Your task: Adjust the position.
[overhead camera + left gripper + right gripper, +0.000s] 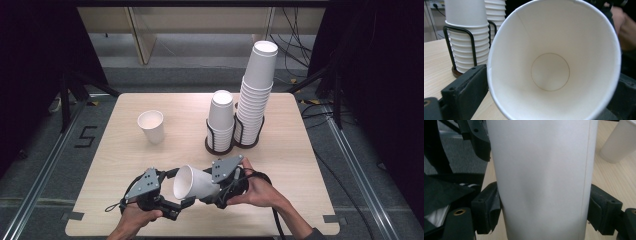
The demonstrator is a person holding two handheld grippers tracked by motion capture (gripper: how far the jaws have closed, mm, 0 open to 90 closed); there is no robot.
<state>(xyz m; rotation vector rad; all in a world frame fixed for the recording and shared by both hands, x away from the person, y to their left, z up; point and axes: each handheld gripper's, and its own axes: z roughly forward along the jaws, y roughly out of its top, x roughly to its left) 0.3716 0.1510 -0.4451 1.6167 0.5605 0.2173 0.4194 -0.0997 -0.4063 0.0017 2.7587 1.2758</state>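
Paper cup (194, 183) sideways between right gripper's (216, 192) jaws

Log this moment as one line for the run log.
right hand-held gripper: shut on paper cup | left hand-held gripper: open at its rim | cup on its side | loose cup upright | two stacks in holder

Left tongs (176, 192): black body, grey three-cornered plate on top with small dark screw holes. Right tongs (207, 192): same build, black cable trailing to the lower edge of the frame. Jaws are blocky black, each with a screw hole. Brass-ringed holes at the gripper views' bottom edge. Dark sleeve, lower right.
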